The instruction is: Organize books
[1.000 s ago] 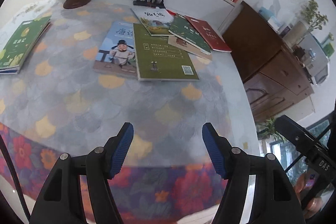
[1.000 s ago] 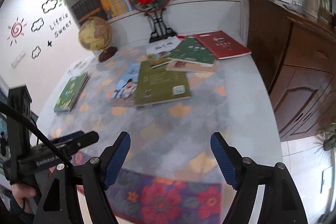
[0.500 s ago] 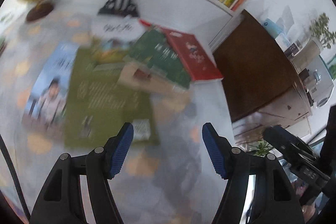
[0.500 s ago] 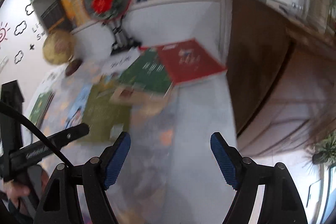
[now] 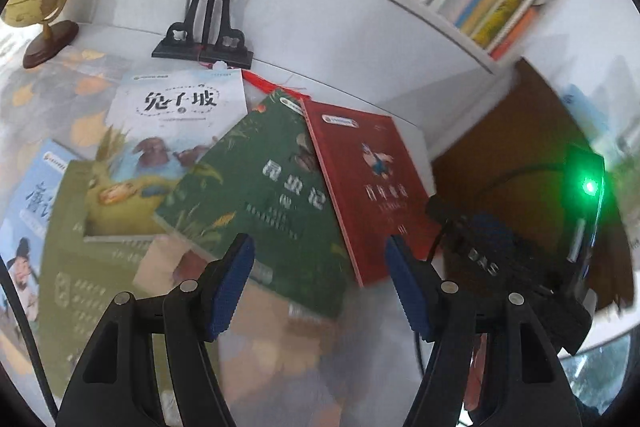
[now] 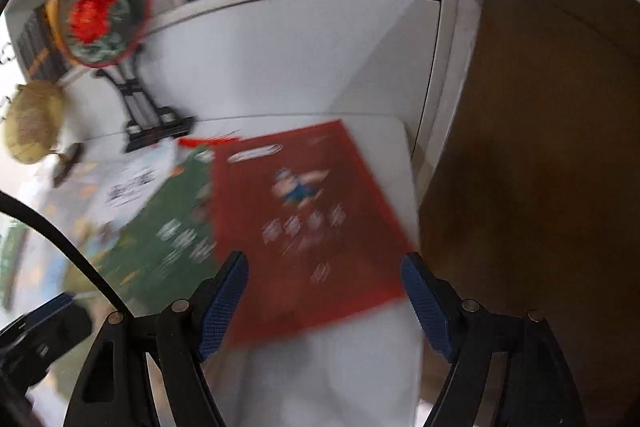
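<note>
Desk (image 5: 340, 67), far right corner: books fanned and overlapping. Dark green book (image 5: 264, 195) partly under red book (image 6: 304, 219), which lies topmost at the right edge. Right gripper (image 6: 324, 297) and left gripper (image 5: 318, 281) hover near, jaws spread, empty. Step, likely: approach for first pick. Next: catch the red book's near edge.

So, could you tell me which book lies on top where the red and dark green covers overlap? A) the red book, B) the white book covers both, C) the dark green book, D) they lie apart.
A: in the left wrist view the red book shows its whole left edge running across the dark green book, so the red cover lies on top there; both tongs are open, holding nothing.
</note>
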Demonstrator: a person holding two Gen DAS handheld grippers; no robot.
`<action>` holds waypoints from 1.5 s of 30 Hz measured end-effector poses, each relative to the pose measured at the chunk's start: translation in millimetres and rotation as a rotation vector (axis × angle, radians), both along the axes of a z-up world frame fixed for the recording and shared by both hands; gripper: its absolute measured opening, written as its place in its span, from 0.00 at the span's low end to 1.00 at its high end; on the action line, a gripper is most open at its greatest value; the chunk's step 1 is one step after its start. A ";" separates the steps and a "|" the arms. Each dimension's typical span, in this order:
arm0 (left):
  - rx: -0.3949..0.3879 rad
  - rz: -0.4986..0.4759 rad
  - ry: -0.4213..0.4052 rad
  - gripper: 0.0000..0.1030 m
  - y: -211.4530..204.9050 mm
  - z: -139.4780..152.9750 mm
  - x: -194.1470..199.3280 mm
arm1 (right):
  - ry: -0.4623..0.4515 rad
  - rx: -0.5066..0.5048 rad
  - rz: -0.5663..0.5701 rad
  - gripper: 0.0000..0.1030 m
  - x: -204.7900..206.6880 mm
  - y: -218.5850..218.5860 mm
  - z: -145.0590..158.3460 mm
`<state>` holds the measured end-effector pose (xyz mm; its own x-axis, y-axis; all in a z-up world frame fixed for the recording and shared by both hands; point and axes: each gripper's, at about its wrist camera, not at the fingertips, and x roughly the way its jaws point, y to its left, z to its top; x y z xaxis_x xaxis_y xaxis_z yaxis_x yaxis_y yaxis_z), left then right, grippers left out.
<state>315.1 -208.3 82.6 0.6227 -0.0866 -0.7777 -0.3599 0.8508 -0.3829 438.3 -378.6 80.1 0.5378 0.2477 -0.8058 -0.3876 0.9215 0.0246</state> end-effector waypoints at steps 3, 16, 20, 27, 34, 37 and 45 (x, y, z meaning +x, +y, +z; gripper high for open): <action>0.001 0.022 0.020 0.64 1.6 -12.9 24.3 | -0.011 -0.041 -0.024 0.75 34.9 8.2 -9.2; -0.091 0.045 0.039 0.64 14.4 -33.9 64.4 | 0.093 0.051 -0.039 0.75 98.5 -0.3 -39.0; -0.110 0.017 0.062 0.64 13.7 -42.0 72.2 | 0.177 0.094 -0.033 0.75 109.3 -1.3 -49.9; -0.098 -0.030 0.084 0.64 7.3 -53.7 81.2 | 0.162 0.100 -0.052 0.75 115.0 2.8 -48.7; -0.122 -0.064 0.072 0.64 4.0 -56.2 85.2 | 0.268 0.139 -0.070 0.75 122.4 -1.5 -62.1; -0.121 -0.072 0.067 0.64 2.4 -56.9 86.6 | 0.252 0.134 -0.056 0.75 118.3 1.2 -60.7; -0.140 -0.090 0.059 0.64 -2.7 -58.2 85.1 | 0.271 0.126 0.031 0.75 99.2 13.7 -58.7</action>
<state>400.1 -211.0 24.5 0.5608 -0.2504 -0.7892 -0.3098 0.8205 -0.4804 537.5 -364.9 21.3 0.2982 0.3673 -0.8810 -0.3789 0.8927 0.2440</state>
